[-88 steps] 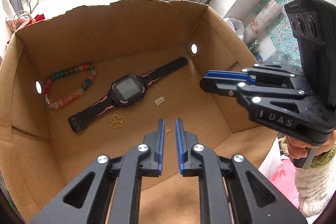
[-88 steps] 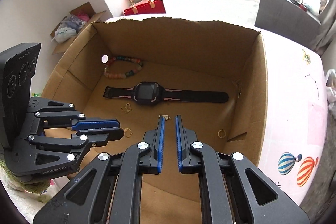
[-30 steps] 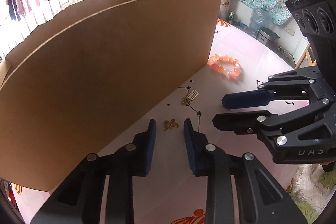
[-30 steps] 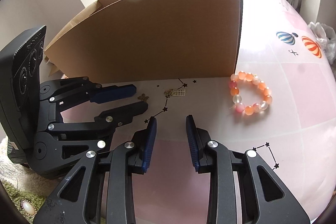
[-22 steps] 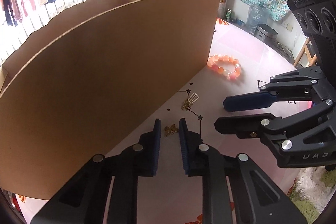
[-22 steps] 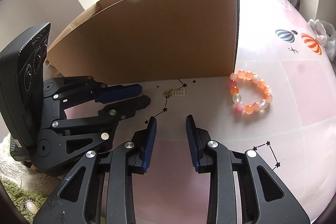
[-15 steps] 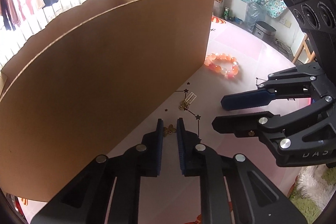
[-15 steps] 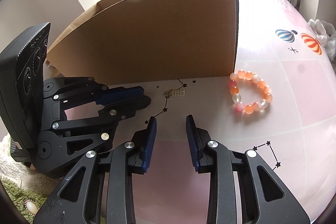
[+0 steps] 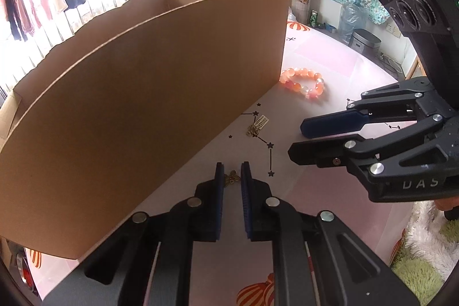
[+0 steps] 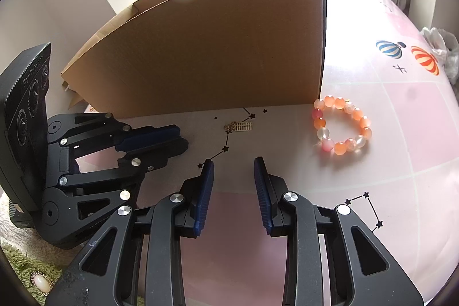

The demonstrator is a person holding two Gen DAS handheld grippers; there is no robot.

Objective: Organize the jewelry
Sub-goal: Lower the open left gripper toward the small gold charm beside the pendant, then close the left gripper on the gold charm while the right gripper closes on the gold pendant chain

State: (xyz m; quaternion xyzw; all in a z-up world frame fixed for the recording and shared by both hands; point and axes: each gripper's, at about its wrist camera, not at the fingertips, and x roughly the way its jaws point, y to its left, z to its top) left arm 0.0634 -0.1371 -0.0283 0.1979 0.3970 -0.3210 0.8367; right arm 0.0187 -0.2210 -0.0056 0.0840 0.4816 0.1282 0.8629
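Cardboard box (image 9: pixel 149 93): standing at the far left on the pink tablecloth (image 9: pixel 344 53), its plain outer wall facing the grippers

Left gripper (image 9: pixel 231 177): reaching in low along the foot of that wall, blue-padded fingers (image 9: pixel 219 191) drawn nearly together and pinching a small gold butterfly charm (image 9: pixel 231 178) between their tips; whether the charm is resting on the cloth or lifting off it cannot be told

Gold abacus charm (image 9: pixel 261 122): lying on the cloth just beyond the left gripper, close to the box wall, beside a printed black star constellation (image 9: pixel 269 145), with a small gold link cluster trailing from one end

Right gripper (image 10: pixel 233 162): hovering to the right of the left one, jaws standing clearly apart and holding nothing, its tips pointing toward the abacus charm (image 10: pixel 243 126) but staying apart from it

Orange and pink beaded bracelet (image 10: pixel 341 126): lying flat in a closed ring at the right corner of the box (image 10: pixel 218 48), near the wall, well apart from both grippers

Hot-air balloon prints (image 10: pixel 407 55): showing on the cloth at the far right
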